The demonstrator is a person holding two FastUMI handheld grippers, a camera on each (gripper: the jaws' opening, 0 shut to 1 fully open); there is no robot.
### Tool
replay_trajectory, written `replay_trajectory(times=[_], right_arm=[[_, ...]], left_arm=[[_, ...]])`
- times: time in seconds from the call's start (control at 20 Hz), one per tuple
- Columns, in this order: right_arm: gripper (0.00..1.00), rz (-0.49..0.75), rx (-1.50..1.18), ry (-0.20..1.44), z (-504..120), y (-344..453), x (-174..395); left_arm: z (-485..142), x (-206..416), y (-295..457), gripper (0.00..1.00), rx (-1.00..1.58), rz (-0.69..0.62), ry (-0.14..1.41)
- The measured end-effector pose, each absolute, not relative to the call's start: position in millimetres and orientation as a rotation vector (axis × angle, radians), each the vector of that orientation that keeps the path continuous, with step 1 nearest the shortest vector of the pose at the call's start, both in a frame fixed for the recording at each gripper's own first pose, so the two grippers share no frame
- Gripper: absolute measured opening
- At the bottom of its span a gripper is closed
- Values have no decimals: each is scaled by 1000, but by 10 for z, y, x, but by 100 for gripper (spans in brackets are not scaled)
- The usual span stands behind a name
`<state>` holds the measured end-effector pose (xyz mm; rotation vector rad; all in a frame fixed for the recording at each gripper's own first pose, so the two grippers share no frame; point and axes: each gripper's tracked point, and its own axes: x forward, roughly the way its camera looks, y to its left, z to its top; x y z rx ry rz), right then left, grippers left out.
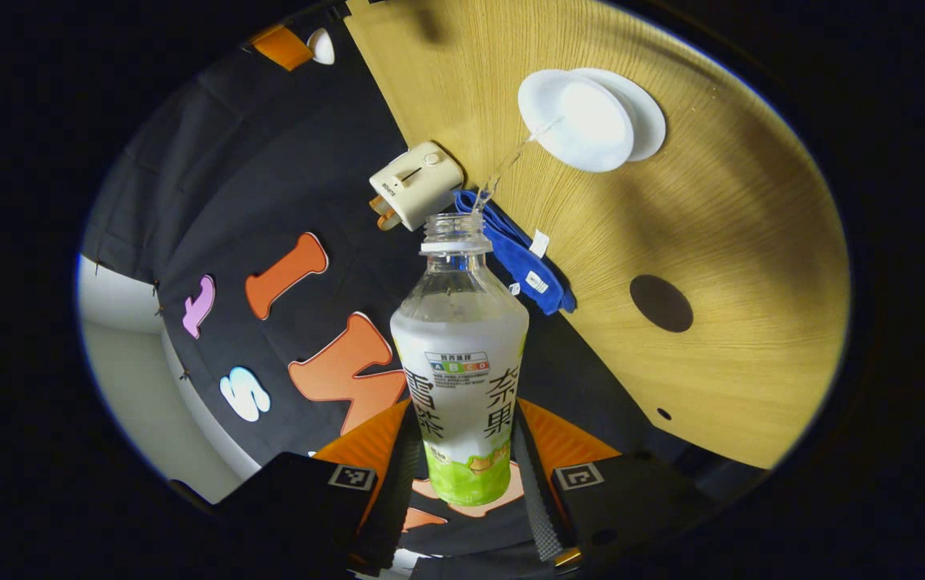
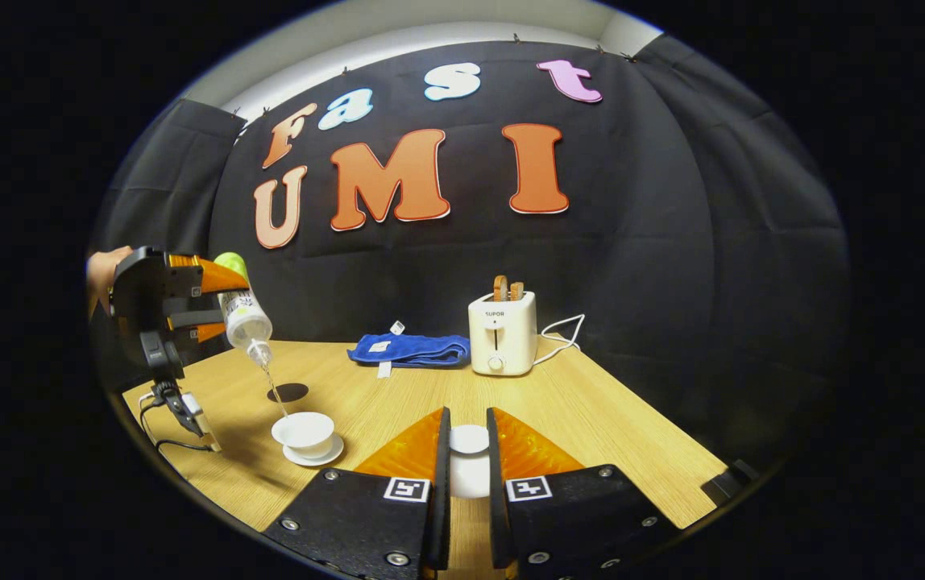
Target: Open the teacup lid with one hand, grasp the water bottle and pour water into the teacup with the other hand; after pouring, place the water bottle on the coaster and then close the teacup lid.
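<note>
My left gripper [image 1: 466,471] is shut on a clear water bottle [image 1: 461,354] with a white and green label, tipped mouth-down. A thin stream of water runs from its open neck into the white teacup [image 1: 579,121] on its saucer [image 1: 648,113]. The dark round coaster [image 1: 661,303] lies bare beside the cup. In the right gripper view the left gripper [image 2: 164,302] holds the bottle [image 2: 243,316] at the far left, above the teacup [image 2: 304,429] and near the coaster [image 2: 288,392]. My right gripper [image 2: 468,455] is shut on the white teacup lid [image 2: 469,439], held low over the table.
A cream toaster [image 2: 501,332] with bread in its slots stands at the back of the wooden table [image 2: 591,419], its cord trailing right. A folded blue cloth [image 2: 410,349] lies to its left. A cable and a small device [image 2: 188,415] sit at the table's left edge.
</note>
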<state>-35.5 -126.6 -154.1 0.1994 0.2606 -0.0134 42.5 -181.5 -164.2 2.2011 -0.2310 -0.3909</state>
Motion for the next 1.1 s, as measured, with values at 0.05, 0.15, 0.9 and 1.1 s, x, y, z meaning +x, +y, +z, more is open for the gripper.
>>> replay_trajectory(times=[0.05, 0.15, 0.9, 1.1], right_arm=[[20, -14, 199, 260, -1535, -1264, -353], [20, -12, 199, 260, -1536, -1257, -357], [20, 21, 175, 251, -1498, -1145, -375], [20, 45, 190, 243, -1457, -1057, -348]], left_arm=[[-1638, 405, -1819, 64, 2211, -381, -239], [-1641, 399, -1838, 64, 2226, -377, -254], [-2363, 204, -2084, 66, 2232, -533, -280], [-2508, 149, -2016, 66, 2145, -567, -233]])
